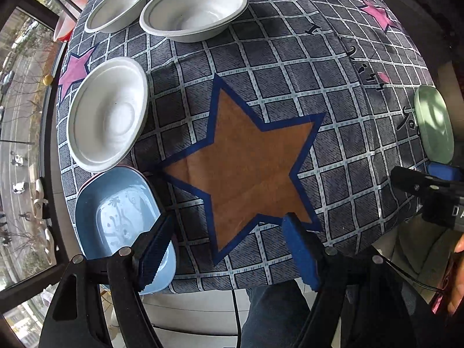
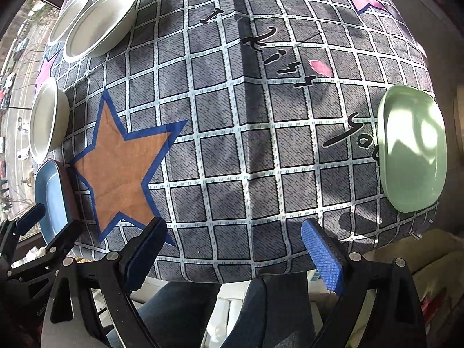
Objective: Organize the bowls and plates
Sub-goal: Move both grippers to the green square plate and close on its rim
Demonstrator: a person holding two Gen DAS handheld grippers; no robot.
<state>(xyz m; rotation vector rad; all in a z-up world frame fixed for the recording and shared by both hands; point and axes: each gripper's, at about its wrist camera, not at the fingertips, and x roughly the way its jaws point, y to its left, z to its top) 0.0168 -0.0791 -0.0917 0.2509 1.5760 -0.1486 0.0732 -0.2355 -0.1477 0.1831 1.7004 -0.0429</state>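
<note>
My left gripper and right gripper hang wide and empty over the tablecloth, free to collect the white bowls and green plate.

We seem to be in a home dining spot: a table under a checked, star-printed tablecloth, slippers on the floor left, a street-facing window beyond.

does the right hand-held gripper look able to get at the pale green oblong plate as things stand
Probably yes. The right hand-held gripper is open and empty, and the pale green oblong plate lies alone near the table's right edge with only bare checked tablecloth between them; nothing is stacked on it.
</note>
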